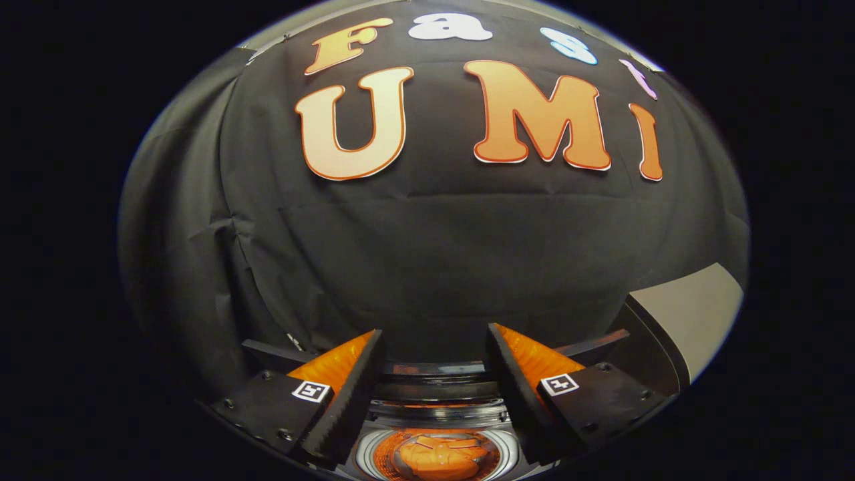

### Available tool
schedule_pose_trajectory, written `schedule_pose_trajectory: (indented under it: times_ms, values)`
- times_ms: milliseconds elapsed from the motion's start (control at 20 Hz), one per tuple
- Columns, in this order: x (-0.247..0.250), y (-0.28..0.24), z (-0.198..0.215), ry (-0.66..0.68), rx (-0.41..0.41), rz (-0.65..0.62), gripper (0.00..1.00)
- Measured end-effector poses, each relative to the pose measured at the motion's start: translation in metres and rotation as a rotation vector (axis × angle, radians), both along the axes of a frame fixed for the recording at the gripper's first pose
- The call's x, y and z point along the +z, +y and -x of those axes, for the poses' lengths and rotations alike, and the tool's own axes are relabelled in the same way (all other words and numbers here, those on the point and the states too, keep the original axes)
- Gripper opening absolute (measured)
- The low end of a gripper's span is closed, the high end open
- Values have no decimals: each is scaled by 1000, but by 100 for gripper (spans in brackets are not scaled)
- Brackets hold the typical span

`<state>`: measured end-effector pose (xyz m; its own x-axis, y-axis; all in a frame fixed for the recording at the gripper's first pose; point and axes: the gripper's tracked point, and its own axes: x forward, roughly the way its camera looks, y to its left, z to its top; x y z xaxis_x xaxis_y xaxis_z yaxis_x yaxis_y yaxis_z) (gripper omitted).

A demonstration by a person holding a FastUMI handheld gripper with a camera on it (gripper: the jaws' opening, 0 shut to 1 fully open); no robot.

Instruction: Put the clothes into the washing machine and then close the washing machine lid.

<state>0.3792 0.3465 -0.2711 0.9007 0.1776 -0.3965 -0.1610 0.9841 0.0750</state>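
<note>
- The gripper (434,374) hung above the washing machine (437,407), its fingers spread apart and holding nothing.
- An orange garment (437,457) lay bunched in the drum, low between the fingers — the loading step looked done.
- The lid (688,321) seemed to stand raised, off beyond the right finger; closing it was likely next, which called for reaching over and pushing it down.

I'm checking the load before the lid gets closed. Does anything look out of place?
Nothing stands out. The orange clothes lie inside the washing machine drum, none draped over its rim. The gripper is open above it, holding nothing.
</note>
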Motion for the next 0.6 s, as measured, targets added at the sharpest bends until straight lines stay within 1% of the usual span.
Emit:
schedule_pose_trajectory:
  times_ms: [350,600]
  values:
    - [-2,-4,26,-19,10,6,99]
    - [-5,-6,52,-24,20,6,98]
